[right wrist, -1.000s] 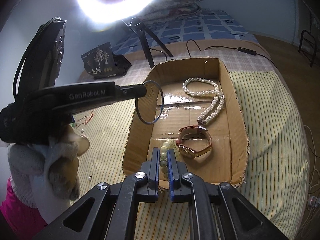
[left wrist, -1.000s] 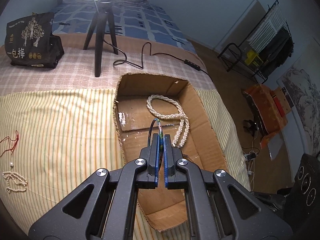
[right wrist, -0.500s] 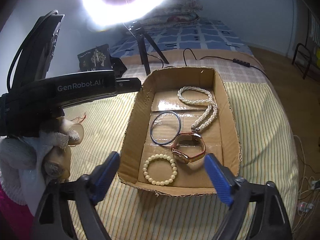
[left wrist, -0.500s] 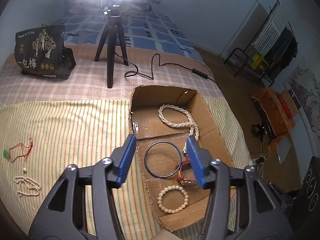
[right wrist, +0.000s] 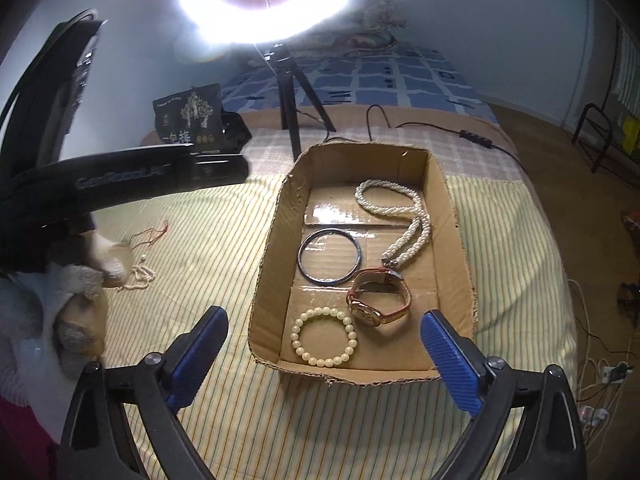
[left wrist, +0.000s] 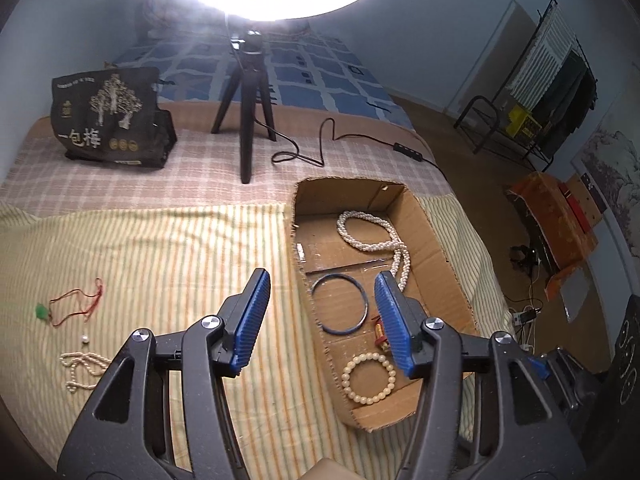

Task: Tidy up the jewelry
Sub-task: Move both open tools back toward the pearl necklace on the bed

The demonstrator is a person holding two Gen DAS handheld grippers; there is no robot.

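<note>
A cardboard box (right wrist: 454, 216) lies on the striped bedspread; it also shows in the left wrist view (left wrist: 436, 232). In it lie a pearl necklace (right wrist: 400, 216), a dark blue bangle (right wrist: 330, 256), a brown-strapped watch (right wrist: 378, 300) and a cream bead bracelet (right wrist: 324, 342). A red cord necklace with a green pendant (left wrist: 74, 304) and a small pearl strand (left wrist: 82, 368) lie on the spread left of the box. My left gripper (left wrist: 322, 318) is open and empty above the box's left edge. My right gripper (right wrist: 324, 358) is open and empty near the box's near end.
A ring light on a black tripod (left wrist: 248, 120) stands behind the box, its cable (left wrist: 360, 144) trailing right. A black printed bag (left wrist: 108, 120) sits at the back left. The bed edge falls to the floor on the right, with a rack (left wrist: 552, 92) beyond.
My left gripper opened and let the blue bangle drop into the box. My right gripper opened and left the bead bracelet in the box. Both grippers drew back and up.
</note>
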